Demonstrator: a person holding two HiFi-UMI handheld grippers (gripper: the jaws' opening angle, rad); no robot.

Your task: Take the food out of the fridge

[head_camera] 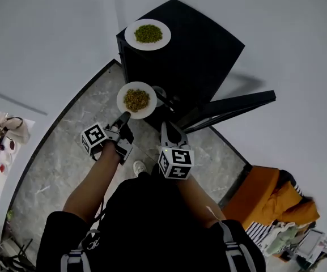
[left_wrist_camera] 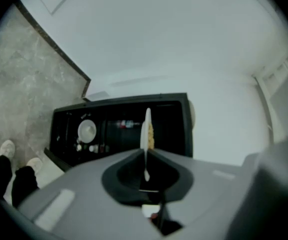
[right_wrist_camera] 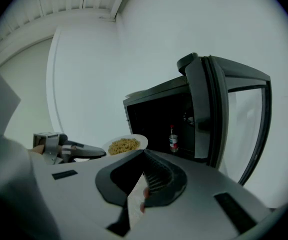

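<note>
White plate (head_camera: 122,100) of yellow food is pinched at its rim in my left gripper (head_camera: 124,117) before the open fridge (head_camera: 203,44), my right gripper (head_camera: 168,127) with fingers pressed together, empty

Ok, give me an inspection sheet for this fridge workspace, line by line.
Surface: grey marble floor.
Job's things: black fridge, door open, plate of green food on top; plate of yellow food out in front; bottle inside.
Clutter: orange bundle at right.
Grippers: left gripper shut on the yellow plate's rim; right gripper shut, empty.
Cables: nothing seen.
Surroundings: white walls.
</note>
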